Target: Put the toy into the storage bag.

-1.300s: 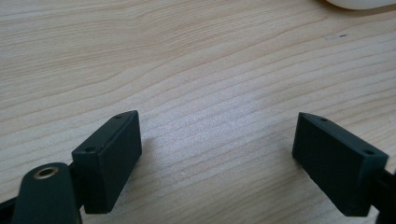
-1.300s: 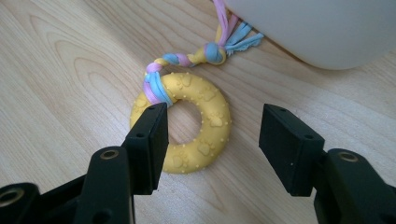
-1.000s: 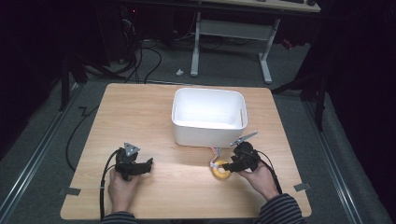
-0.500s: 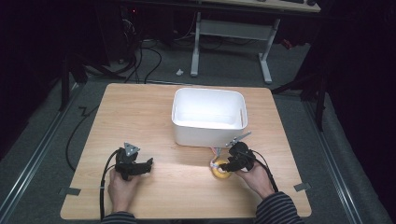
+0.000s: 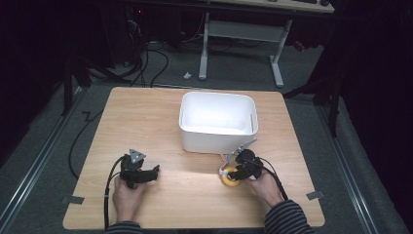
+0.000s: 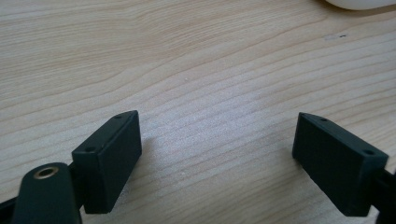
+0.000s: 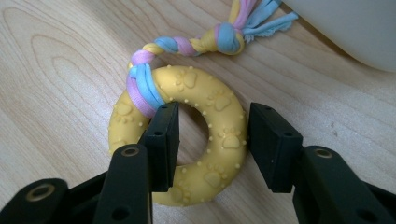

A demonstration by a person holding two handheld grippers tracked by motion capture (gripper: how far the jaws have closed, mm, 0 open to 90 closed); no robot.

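the yellow rubber ring toy is seen lying flat on the wooden table, low and right of centre in the high view, just in front of the white plastic bin. a braided tail of blue, pink and yellow cloth is knotted to the ring and runs toward the bin. the right gripper is set over the ring's right side, 1 jaw inside the hole and 1 outside the rim; the jaws have just been closing, and whether the pads already press the rubber cannot be told. compared with the earlier frame, the right gripper is shifted slightly toward the ring, while the ring lies where it was. the left gripper is unchanged at the lower left of the high view, its jaws spread wide over bare wood.
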